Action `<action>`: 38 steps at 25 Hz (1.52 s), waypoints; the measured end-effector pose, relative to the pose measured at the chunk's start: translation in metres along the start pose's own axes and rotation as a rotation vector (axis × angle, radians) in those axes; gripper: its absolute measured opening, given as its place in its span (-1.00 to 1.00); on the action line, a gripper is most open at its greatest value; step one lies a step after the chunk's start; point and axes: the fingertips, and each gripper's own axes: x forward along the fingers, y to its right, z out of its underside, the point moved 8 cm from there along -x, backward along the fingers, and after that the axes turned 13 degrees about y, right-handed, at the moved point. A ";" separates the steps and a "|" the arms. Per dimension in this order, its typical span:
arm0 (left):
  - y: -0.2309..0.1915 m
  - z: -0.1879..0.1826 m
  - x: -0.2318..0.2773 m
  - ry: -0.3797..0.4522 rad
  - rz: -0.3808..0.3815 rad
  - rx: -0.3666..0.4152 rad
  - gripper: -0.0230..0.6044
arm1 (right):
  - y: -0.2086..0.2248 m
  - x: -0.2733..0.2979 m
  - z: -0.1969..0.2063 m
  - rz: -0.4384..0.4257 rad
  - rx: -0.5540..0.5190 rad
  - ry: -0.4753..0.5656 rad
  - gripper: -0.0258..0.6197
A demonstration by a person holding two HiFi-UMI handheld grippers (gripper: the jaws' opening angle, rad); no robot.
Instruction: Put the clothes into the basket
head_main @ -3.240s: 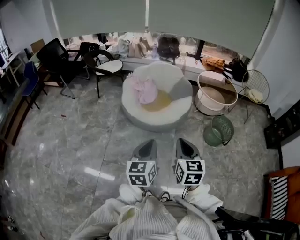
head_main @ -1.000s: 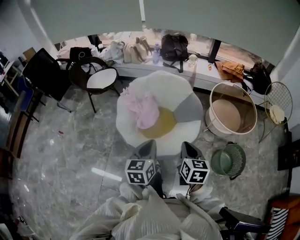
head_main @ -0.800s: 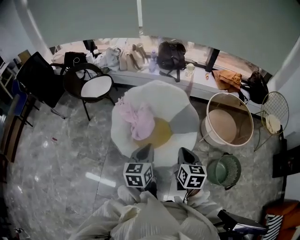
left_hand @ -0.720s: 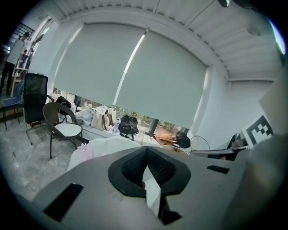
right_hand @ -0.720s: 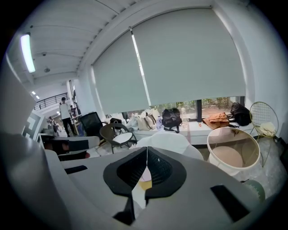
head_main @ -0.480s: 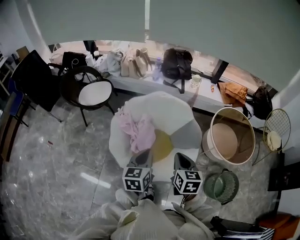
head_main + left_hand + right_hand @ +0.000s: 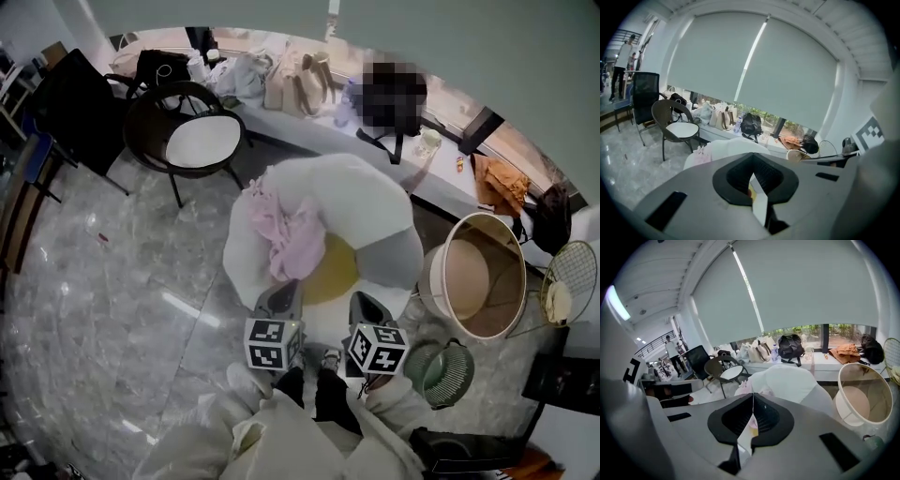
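Grey polished marble floor (image 7: pixel 103 281) runs up to a long window ledge (image 7: pixel 441 173) under a pale roller blind. Two cream ribbed-knit sleeves (image 7: pixel 281 441) reach forward close together, side by side. They hold the left tongs (image 7: pixel 289 286) and the right tongs (image 7: pixel 360 300) level with each other, angled forward and down over the near edge of a round, padded white seat (image 7: pixel 366 202).

Both tongs are closed with nothing between the jaws: each gripper view shows its dark ribbed pads meeting in a seam. Each carries a cube with black-and-white square markers, and no lettering can be read.

Soft, crumpled pink clothes (image 7: pixel 286 230) lie on the seat's left side and hang over its left rim. A yellow patch (image 7: pixel 336 267) sits beside them at the seat's middle.

A round beige basket (image 7: pixel 502 281) with a pale rim stands on the floor just beside the seat's right edge. A smaller green wire basket (image 7: pixel 439 370) stands nearer the right tongs.
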 end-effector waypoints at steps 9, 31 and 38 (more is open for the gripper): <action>-0.035 0.040 0.003 -0.002 -0.185 -0.060 -0.91 | -0.001 0.073 0.018 -0.125 -0.056 -0.073 -0.84; -0.192 0.342 0.088 -0.071 -0.364 -0.183 -0.91 | 0.045 0.278 0.314 -0.184 -0.056 -0.194 -0.84; -0.223 0.356 0.125 0.024 -0.355 -0.127 -0.91 | 0.056 0.323 0.337 -0.193 -0.083 -0.128 -0.71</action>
